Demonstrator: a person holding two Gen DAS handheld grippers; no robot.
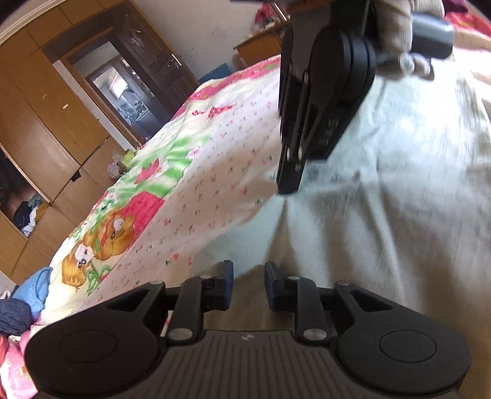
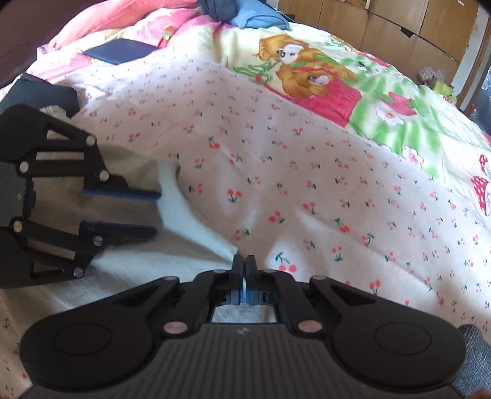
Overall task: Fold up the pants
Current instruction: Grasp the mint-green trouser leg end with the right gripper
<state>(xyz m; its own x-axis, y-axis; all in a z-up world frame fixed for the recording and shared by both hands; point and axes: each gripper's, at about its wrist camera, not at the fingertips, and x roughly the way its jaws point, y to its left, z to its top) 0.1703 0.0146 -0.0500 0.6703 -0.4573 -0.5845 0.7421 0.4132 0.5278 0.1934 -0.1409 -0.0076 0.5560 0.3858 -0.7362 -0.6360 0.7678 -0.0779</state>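
Note:
White pants [image 1: 383, 190] lie spread on the bed, with a tan patch showing near my left gripper. In the left wrist view my left gripper [image 1: 249, 284] stands open low over that tan cloth, and nothing is pressed between its blue pads [image 1: 228, 284]. My right gripper [image 1: 288, 187] comes down from above and pinches a raised ridge of the white fabric at the pants' edge. The right wrist view shows my right gripper [image 2: 244, 264] shut on white fabric of the pants [image 2: 190, 221]. There my left gripper [image 2: 155, 212] is at the left, fingers apart over the tan cloth.
The bed cover [image 2: 307, 159] has cherry print and cartoon bears. A dark blue flat thing [image 2: 119, 50], blue clothing [image 2: 257, 18] and a dark garment [image 2: 40, 92] lie at the far end. A wooden wardrobe [image 1: 46, 122] and a doorway [image 1: 122, 89] stand beyond the bed. A gloved hand [image 1: 396, 27] holds the right gripper.

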